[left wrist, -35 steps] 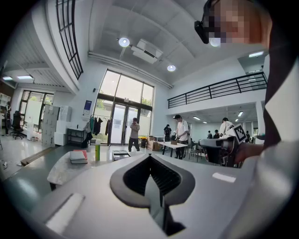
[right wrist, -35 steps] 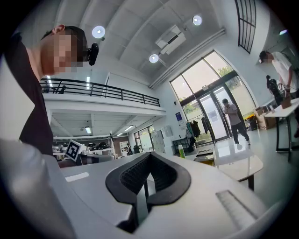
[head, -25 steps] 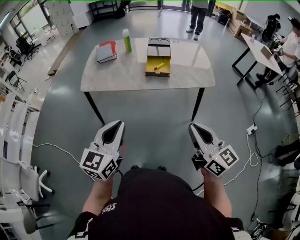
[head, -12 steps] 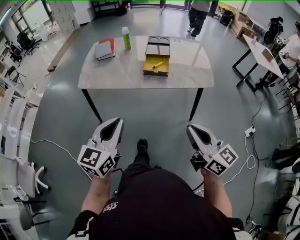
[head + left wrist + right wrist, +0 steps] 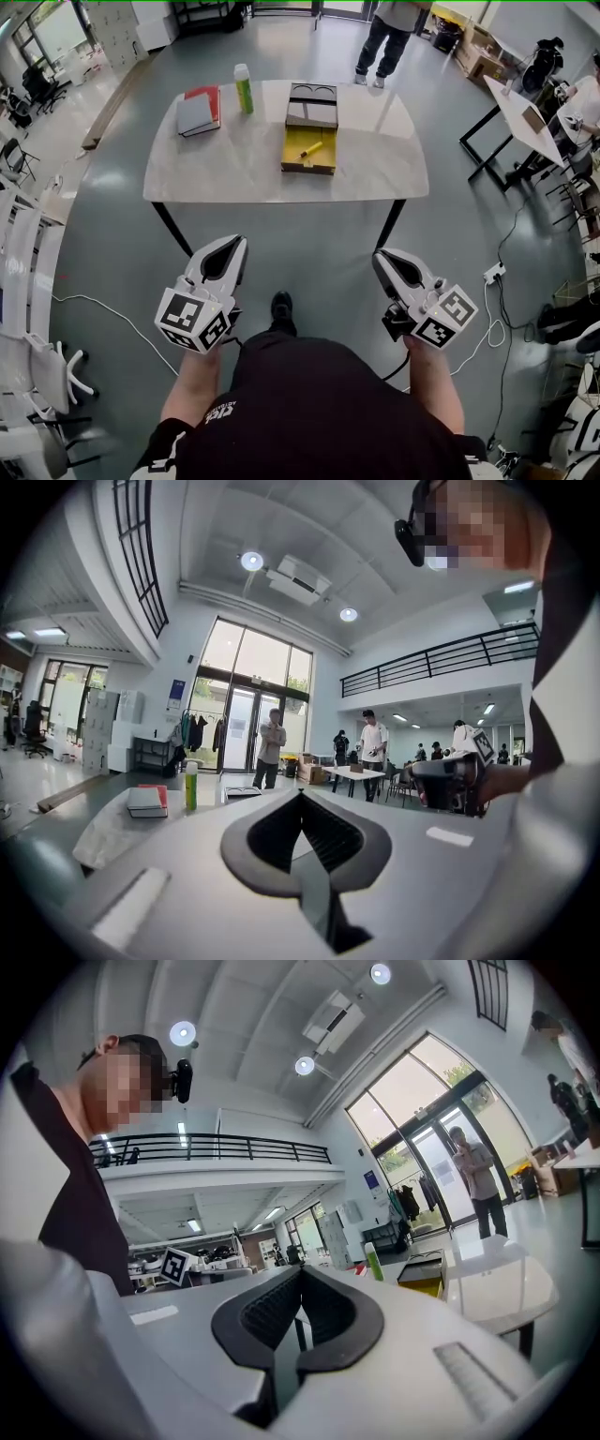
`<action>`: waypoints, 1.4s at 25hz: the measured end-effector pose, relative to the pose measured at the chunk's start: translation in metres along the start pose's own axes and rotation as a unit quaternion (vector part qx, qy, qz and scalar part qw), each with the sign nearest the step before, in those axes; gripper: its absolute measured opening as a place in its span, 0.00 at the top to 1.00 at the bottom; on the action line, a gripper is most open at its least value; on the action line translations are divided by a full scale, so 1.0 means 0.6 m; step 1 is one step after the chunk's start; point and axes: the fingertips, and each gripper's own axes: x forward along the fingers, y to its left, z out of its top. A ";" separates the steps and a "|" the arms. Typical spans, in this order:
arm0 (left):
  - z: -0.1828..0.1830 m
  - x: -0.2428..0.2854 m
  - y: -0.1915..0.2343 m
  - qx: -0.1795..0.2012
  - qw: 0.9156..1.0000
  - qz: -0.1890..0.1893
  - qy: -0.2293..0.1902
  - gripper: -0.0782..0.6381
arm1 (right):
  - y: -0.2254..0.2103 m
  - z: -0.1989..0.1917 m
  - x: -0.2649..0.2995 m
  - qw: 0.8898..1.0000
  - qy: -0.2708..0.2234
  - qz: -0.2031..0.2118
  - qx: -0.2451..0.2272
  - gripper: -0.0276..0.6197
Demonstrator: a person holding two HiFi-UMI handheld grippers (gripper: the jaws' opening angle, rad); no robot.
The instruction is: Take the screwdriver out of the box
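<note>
Here, the left gripper (image 5: 232, 246) and right gripper (image 5: 382, 257) are both closed and empty, well apart from the worktop (image 5: 225, 164); the screwdriver (image 5: 310, 149) lies inside the open yellow box (image 5: 292, 157).

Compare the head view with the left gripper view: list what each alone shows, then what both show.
Head view only: the yellow screwdriver lying in the open yellow box, seen from above.
Left gripper view only: the balcony railing and the tall glass doors behind the table.
Both: the table, the red book and the green bottle on it.
</note>
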 end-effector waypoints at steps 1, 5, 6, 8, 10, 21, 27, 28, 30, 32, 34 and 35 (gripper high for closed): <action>0.004 0.015 0.014 -0.001 1.000 -0.002 0.000 0.89 | -0.009 0.007 0.019 1.000 -0.003 0.002 0.001 0.93; 0.018 0.072 0.066 -0.001 1.000 -0.013 0.000 0.89 | -0.040 0.029 0.093 1.000 -0.008 0.008 -0.001 0.93; 0.021 0.085 0.077 0.001 1.000 -0.017 0.000 0.89 | -0.049 0.033 0.108 1.000 -0.009 0.007 -0.001 0.93; 0.027 0.109 0.096 0.003 1.000 -0.024 0.000 0.89 | -0.065 0.040 0.135 1.000 -0.011 0.004 0.000 0.93; 0.029 0.130 0.119 0.004 1.000 -0.030 0.002 0.89 | -0.081 0.047 0.163 1.000 -0.012 0.000 0.002 0.93; 0.022 0.198 0.191 0.004 0.998 -0.057 0.029 0.89 | -0.128 0.052 0.249 1.000 -0.010 -0.006 0.022 0.93; 0.001 0.247 0.193 -0.001 0.997 -0.063 0.051 0.89 | -0.178 0.042 0.263 0.999 -0.007 -0.005 0.044 0.93; 0.003 0.262 0.201 -0.002 0.997 -0.063 0.055 0.89 | -0.192 0.046 0.274 0.999 -0.007 -0.004 0.048 0.93; 0.001 0.289 0.209 -0.003 0.996 -0.059 0.062 0.89 | -0.219 0.048 0.286 0.998 -0.006 -0.001 0.054 0.93; -0.001 0.316 0.213 -0.005 0.997 -0.051 0.065 0.89 | -0.249 0.049 0.292 0.998 -0.003 0.004 0.060 0.93; 0.000 0.351 0.218 -0.009 0.997 -0.040 0.066 0.89 | -0.285 0.054 0.301 0.998 0.004 0.011 0.063 0.93; 0.001 0.370 0.221 -0.012 0.997 -0.036 0.067 0.89 | -0.305 0.059 0.306 0.998 0.007 0.015 0.064 0.93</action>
